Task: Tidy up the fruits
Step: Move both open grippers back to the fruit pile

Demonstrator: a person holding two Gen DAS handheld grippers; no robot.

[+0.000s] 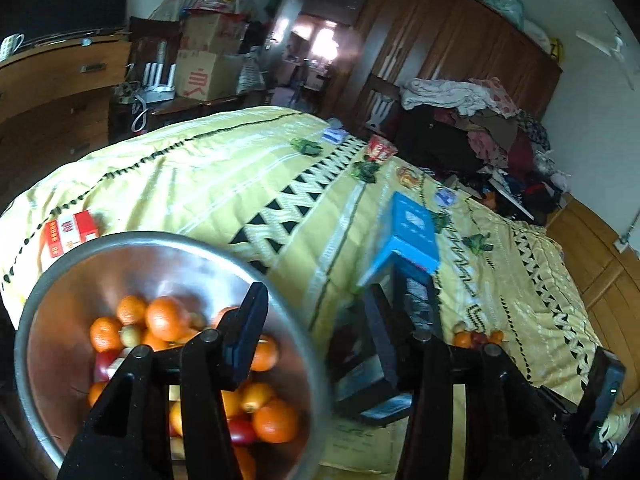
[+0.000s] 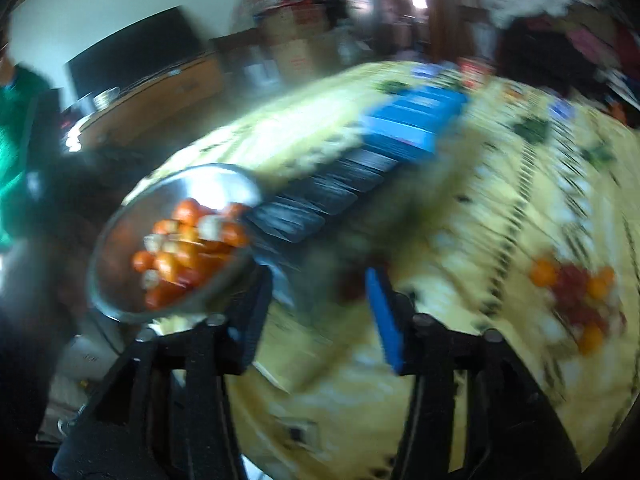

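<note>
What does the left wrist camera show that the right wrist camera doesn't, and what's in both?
Only the left wrist view shows the red box on the bedspread and a white mug on the dresser. Only the right wrist view, badly blurred, shows a person's green sleeve. Both show the metal bowl of fruit, the blue box, and loose fruit lying on the yellow bedspread.

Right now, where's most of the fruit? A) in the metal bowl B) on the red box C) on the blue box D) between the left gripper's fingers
A: the metal bowl holds a heap of oranges and small red fruit, while only a small cluster of loose fruit lies on the yellow bedspread.
</note>
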